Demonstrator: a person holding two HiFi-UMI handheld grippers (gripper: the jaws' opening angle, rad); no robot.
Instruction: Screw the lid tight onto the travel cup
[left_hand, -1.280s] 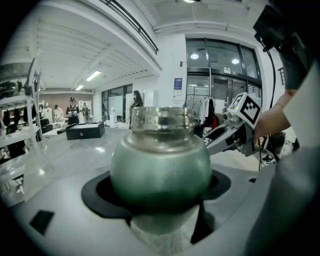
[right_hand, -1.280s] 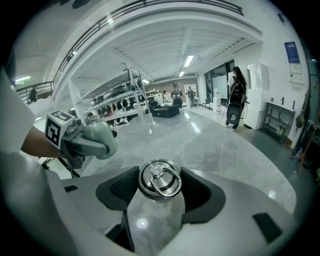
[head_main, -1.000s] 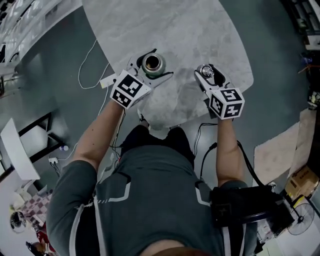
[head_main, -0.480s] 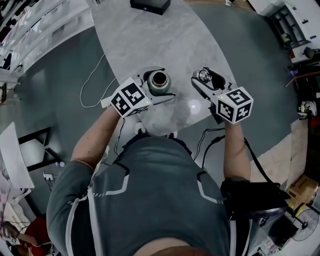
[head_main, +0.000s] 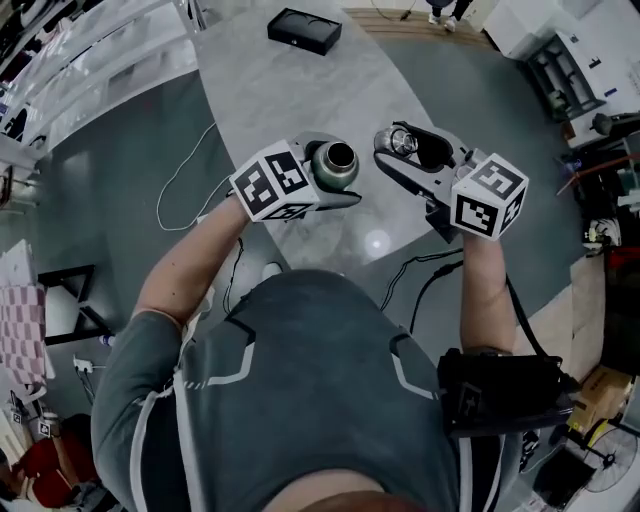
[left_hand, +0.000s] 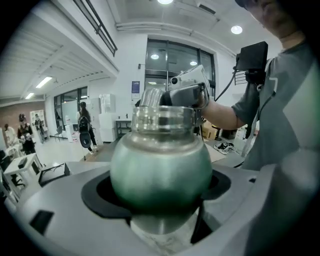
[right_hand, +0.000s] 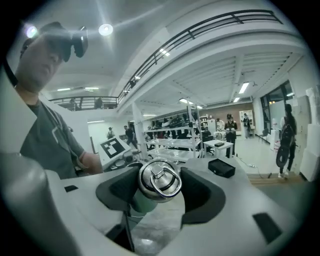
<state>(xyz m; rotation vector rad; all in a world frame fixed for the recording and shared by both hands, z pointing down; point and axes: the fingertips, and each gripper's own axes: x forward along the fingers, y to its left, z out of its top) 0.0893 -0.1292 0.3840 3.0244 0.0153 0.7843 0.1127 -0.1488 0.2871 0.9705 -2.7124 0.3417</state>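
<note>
Cup (head_main: 335, 160), green and open-mouthed, is clamped by its round body between the jaws of the left gripper (head_main: 324, 180) at the centre of the head view, above the worktop (head_main: 300, 95). Just to its right and apart from it, the lid (head_main: 403, 142) with its metal ring is gripped in the wide-set jaws of the right gripper (head_main: 412, 156). A black box (head_main: 304, 31) is seen at top centre.

Travel cup (left_hand: 160, 165) base hidden between jaws

It was a large open lab or workshop hall: a railed mezzanine (right_hand: 165, 51), stocked shelving (right_hand: 172, 124), work tables (right_hand: 219, 145), strip lights (right_hand: 243, 88), and cables (head_main: 180, 160) trailing across the grey floor (head_main: 110, 200).
</note>
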